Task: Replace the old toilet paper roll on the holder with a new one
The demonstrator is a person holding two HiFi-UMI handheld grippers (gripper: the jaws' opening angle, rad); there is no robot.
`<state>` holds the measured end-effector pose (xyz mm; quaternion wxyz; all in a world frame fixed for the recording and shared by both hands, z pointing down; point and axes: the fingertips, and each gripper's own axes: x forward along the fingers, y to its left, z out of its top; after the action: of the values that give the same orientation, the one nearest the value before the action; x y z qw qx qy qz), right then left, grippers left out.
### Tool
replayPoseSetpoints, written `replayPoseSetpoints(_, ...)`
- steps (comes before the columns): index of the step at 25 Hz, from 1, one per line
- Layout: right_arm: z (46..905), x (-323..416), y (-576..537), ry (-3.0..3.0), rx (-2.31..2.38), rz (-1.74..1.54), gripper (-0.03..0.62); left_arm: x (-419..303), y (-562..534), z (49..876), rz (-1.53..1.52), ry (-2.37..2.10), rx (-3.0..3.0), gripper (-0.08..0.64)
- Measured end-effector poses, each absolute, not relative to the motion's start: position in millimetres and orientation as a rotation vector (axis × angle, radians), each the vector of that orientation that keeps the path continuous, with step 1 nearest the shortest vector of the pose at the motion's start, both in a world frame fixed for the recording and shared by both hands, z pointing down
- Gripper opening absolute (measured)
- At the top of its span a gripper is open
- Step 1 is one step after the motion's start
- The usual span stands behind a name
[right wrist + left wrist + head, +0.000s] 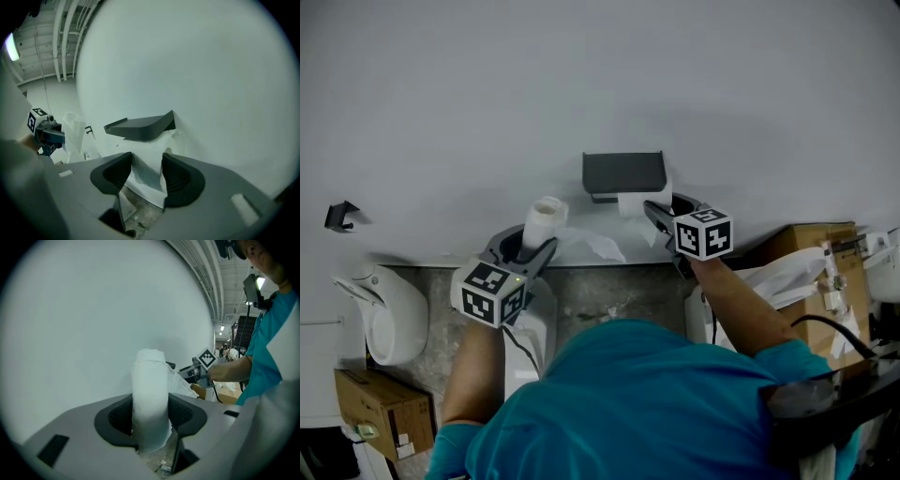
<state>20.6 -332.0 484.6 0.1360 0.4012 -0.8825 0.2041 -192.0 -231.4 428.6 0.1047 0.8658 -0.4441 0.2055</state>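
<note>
A black holder (622,172) is fixed to the white wall, with a white toilet paper roll (632,202) under its cover. My right gripper (667,208) is just right of that roll. In the right gripper view the holder (140,125) is straight ahead, and a loose sheet of the roll's paper (149,165) hangs in the gap of my right gripper (146,161), whose jaws stand apart. My left gripper (532,242), left of the holder, is shut on another toilet paper roll (547,218) held upright; a tail of paper (592,244) trails from it. That roll (150,394) fills my left gripper (150,405).
A white wall fixture (391,317) and a cardboard box (377,409) sit at the lower left. A black hook (339,216) is on the wall at the left. Another cardboard box (812,246) with white plastic bags (787,272) stands at the right.
</note>
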Motion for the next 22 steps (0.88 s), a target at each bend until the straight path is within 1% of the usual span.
replayPoseSetpoints(16, 490, -26, -322, -2.552, 1.071, 0.579, 0.201, -192, -229, 430, 0.607, -1.32, 2.543, 0.199)
replayPoseSetpoints(22, 493, -27, -323, -2.545, 1.081, 0.591, 0.201, -194, -228, 431, 0.608, -1.329, 2.542, 0.199)
